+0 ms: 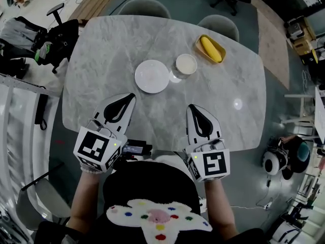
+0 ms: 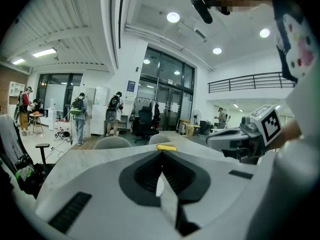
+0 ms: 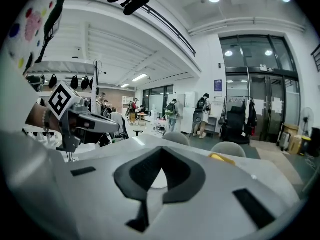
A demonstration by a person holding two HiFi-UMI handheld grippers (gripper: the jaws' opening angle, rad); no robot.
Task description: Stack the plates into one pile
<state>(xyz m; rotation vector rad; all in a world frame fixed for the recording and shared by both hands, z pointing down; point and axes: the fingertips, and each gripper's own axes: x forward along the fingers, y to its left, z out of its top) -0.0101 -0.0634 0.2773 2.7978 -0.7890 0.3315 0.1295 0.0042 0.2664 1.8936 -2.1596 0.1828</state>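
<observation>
Left gripper point(image 1: 128, 99) is closed and empty, hovering short of the plate point(image 1: 152, 76) mid-table. The small dish point(image 1: 186, 65) sits just beside it. Right gripper point(image 1: 194, 110) is closed too, holding nothing. The yellow dish point(image 1: 210, 49) lies beyond. Open the jaws first, then pinch a rim low and level.

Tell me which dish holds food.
The yellow dish farthest right: a banana lies in it. The white plate and white bowl look empty.

Open office hall: glass doors point(image 3: 250, 84), office chairs point(image 2: 145, 123), mezzanine railing point(image 2: 250, 81).
</observation>
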